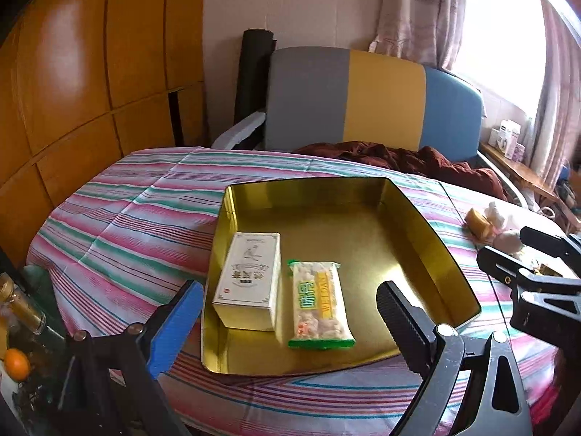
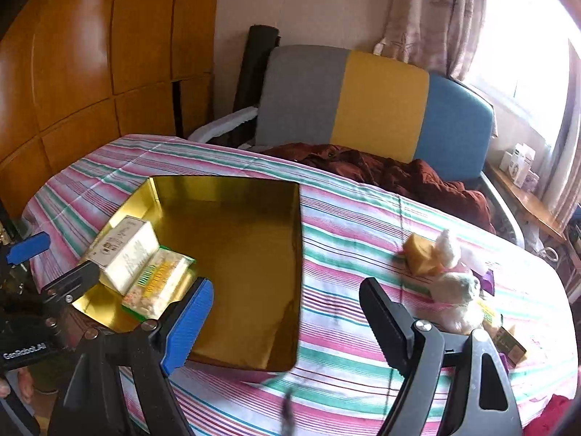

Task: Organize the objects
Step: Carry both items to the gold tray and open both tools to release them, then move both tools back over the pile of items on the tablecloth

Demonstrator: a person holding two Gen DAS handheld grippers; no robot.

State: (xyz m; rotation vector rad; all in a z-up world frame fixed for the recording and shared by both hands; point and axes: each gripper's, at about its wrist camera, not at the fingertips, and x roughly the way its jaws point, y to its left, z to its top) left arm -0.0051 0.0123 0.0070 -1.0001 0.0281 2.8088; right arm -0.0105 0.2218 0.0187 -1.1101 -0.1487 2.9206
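A gold tin tray (image 1: 363, 239) lies on the striped tablecloth; it also shows in the right wrist view (image 2: 236, 254). In it lie a white box (image 1: 250, 278) and a green-edged snack packet (image 1: 317, 303), side by side at its left; both show in the right wrist view, the box (image 2: 127, 250) and the packet (image 2: 159, 283). My left gripper (image 1: 290, 312) is open and empty, held over the tray's near edge. My right gripper (image 2: 287, 309) is open and empty, above the cloth at the tray's right edge. To its right lie a yellow block (image 2: 421, 252), a white plush toy (image 2: 454, 290) and small packets (image 2: 504, 334).
A grey, yellow and blue sofa (image 1: 363, 98) with a dark red blanket (image 1: 417, 160) stands behind the table. Wooden panels (image 1: 90, 72) fill the left. Bottles and an orange (image 1: 16, 363) sit at the near left. A shelf with boxes (image 2: 519, 170) is under the window.
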